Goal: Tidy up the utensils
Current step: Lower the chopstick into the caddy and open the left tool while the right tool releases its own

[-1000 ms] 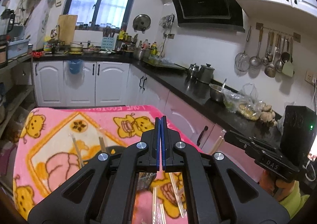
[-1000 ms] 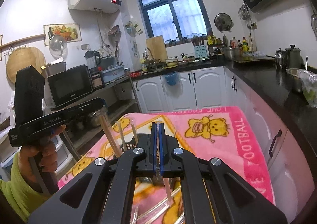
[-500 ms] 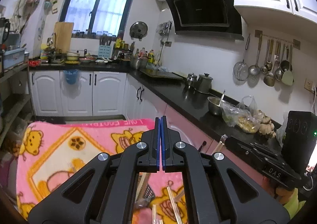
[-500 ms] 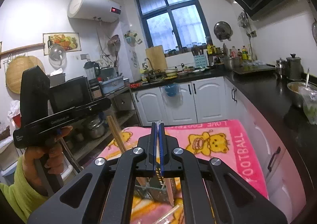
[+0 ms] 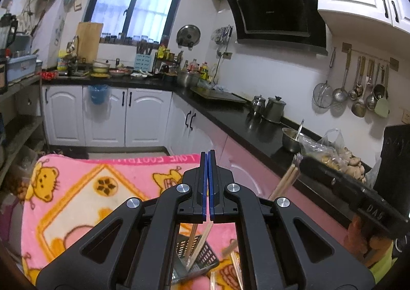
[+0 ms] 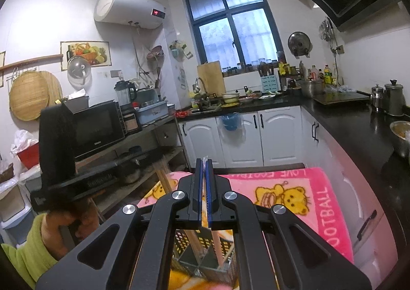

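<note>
Gripping chopsticks, right tongs nearly closed; left tongs fully closed, empty.

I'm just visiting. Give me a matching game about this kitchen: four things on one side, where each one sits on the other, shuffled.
Things:
1. wooden cutting board
2. water heater
3. ladles
4. black basket

Places:
A. on the pink blanket, with chopsticks reaching into it
B. high on the wall, left of the window
C. hanging from a rail on the wall
D. leaning upright at the back of the counter

Pairs: 1-D, 2-B, 3-C, 4-A
</note>
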Available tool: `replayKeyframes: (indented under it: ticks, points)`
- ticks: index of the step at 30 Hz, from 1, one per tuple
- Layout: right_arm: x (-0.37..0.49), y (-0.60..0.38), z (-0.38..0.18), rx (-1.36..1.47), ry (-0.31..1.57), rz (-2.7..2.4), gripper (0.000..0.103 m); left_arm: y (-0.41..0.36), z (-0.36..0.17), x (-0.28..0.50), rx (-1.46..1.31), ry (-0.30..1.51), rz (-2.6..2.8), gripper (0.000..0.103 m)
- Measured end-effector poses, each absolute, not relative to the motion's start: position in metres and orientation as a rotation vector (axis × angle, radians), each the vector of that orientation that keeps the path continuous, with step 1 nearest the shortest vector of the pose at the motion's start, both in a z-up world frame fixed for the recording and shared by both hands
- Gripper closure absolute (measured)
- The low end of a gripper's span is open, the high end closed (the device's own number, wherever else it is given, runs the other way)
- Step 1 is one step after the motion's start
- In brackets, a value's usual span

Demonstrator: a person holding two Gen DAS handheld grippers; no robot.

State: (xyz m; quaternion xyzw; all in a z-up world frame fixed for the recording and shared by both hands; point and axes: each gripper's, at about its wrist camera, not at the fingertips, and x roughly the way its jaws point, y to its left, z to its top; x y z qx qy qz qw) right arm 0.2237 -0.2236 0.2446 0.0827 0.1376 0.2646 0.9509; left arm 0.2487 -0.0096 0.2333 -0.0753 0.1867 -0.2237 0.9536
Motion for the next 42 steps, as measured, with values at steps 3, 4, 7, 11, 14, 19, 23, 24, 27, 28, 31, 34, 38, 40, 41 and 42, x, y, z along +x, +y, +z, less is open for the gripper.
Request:
replayKeyframes:
  ticks: [3, 4, 7, 11, 14, 19, 23, 24, 27, 28, 31, 34, 38, 40, 41, 42]
  points:
    - [0.231, -0.218, 0.242, 0.17, 0.276, 0.548, 0.1, -0.006, 0.225, 0.254, -0.156, 0.395, -0.456, 0.103]
    - [0.234, -0.215, 0.241, 0.171, 0.28, 0.551, 0.101, -0.006, 0.223, 0.255, -0.155, 0.399, -0.456, 0.103]
    - [0.243, -0.21, 0.236, 0.173, 0.301, 0.558, 0.1, -0.004, 0.215, 0.259, -0.159, 0.411, -0.459, 0.103]
    - [0.254, -0.203, 0.228, 0.166, 0.319, 0.563, 0.1, -0.001, 0.206, 0.264, -0.168, 0.427, -0.454, 0.103]
    - [0.264, -0.199, 0.219, 0.176, 0.346, 0.567, 0.1, 0.001, 0.197, 0.268, -0.172, 0.443, -0.455, 0.103]
    - [0.279, -0.192, 0.2, 0.183, 0.405, 0.571, 0.1, 0.001, 0.177, 0.274, -0.176, 0.478, -0.465, 0.103]
    - [0.288, -0.186, 0.182, 0.192, 0.456, 0.569, 0.1, 0.003, 0.163, 0.277, -0.182, 0.502, -0.468, 0.103]
    - [0.289, -0.185, 0.18, 0.192, 0.464, 0.569, 0.1, 0.003, 0.16, 0.277, -0.182, 0.511, -0.469, 0.103]
    - [0.293, -0.182, 0.169, 0.193, 0.492, 0.57, 0.1, 0.004, 0.152, 0.276, -0.178, 0.526, -0.467, 0.103]
    - [0.294, -0.181, 0.166, 0.191, 0.501, 0.569, 0.1, 0.005, 0.15, 0.276, -0.177, 0.53, -0.466, 0.103]
    - [0.295, -0.182, 0.157, 0.19, 0.525, 0.554, 0.1, 0.007, 0.144, 0.275, -0.178, 0.537, -0.458, 0.103]
    - [0.296, -0.187, 0.148, 0.174, 0.544, 0.519, 0.096, 0.009, 0.14, 0.272, -0.164, 0.542, -0.442, 0.103]
    - [0.294, -0.198, 0.137, 0.176, 0.568, 0.489, 0.09, 0.014, 0.137, 0.266, -0.159, 0.546, -0.433, 0.099]
    - [0.292, -0.204, 0.132, 0.179, 0.573, 0.477, 0.09, 0.017, 0.135, 0.261, -0.15, 0.541, -0.415, 0.092]
    - [0.291, -0.208, 0.13, 0.183, 0.578, 0.472, 0.089, 0.019, 0.134, 0.258, -0.15, 0.538, -0.403, 0.092]
    - [0.29, -0.211, 0.128, 0.185, 0.582, 0.467, 0.089, 0.02, 0.133, 0.257, -0.155, 0.539, -0.402, 0.091]
